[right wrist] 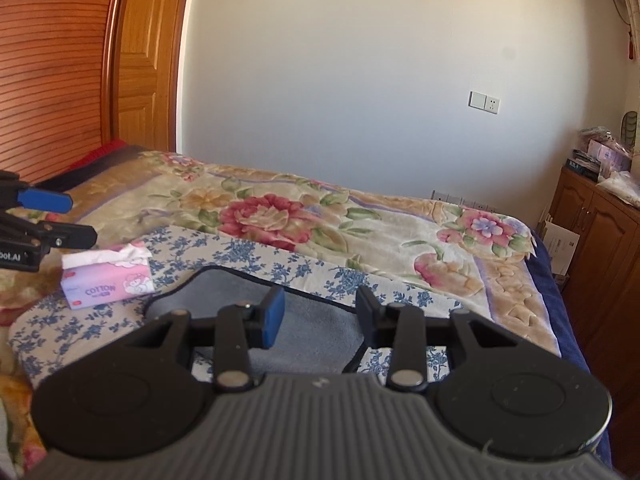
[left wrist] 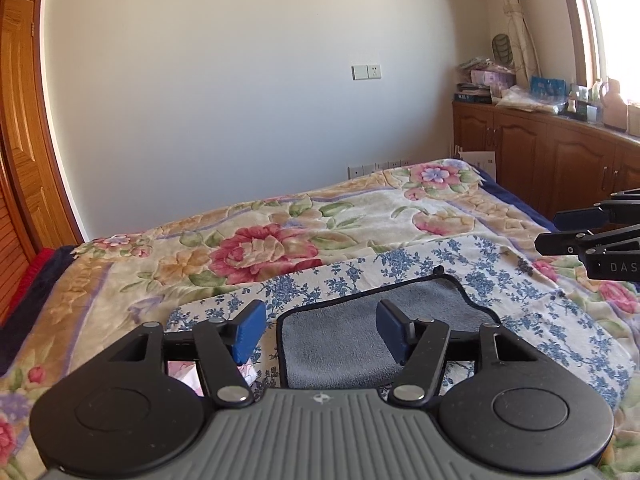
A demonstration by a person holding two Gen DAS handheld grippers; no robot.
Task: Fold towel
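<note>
Two grippers, our left gripper (left wrist: 320, 334) and right gripper (right wrist: 320, 316), are hovering with jaws spread wide above the grey towel (left wrist: 340, 344) we are facing on a floral bedspread (left wrist: 280, 216).

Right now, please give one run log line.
left gripper: open | right gripper: open | gray towel: flat, untouched

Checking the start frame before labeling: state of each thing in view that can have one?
left gripper: open, above the towel, holding nothing.
right gripper: open, above the towel, holding nothing.
grey towel: lying spread on the blue floral cloth, not gripped; fold count cannot be told.
blue floral cloth: spread flat on the bed.
tissue pack: opened, tissue sticking out the top.
cabinet doors: shut.
</note>
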